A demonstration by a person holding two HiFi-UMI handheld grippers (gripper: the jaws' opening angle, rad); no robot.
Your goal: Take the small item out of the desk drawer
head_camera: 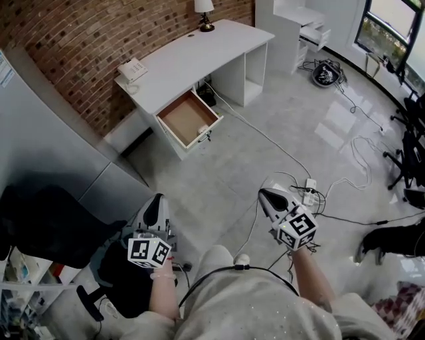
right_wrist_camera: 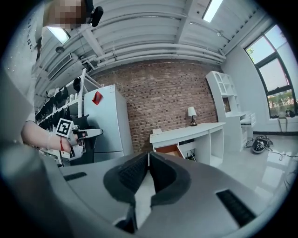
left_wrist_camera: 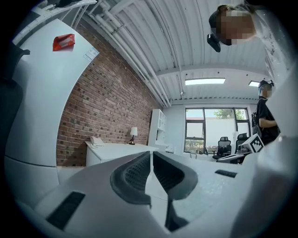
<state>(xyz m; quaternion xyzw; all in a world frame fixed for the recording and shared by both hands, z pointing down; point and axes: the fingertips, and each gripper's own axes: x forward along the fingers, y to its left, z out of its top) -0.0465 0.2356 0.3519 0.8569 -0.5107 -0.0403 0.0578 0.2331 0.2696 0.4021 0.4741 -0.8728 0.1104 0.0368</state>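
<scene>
Left hand-held gripper [left_wrist_camera: 151, 155] and right hand-held gripper [right_wrist_camera: 148, 155], both pressed together on nothing, well short of the one open drawer [head_camera: 182, 116]. Only the head view sees inside it: one small item [head_camera: 202, 130] at its front edge. Past the drawer, one lamp [head_camera: 204, 13] on the worktop [head_camera: 199, 56].

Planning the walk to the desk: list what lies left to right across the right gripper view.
left tool → open drawer → lamp → white shelf unit → window
</scene>
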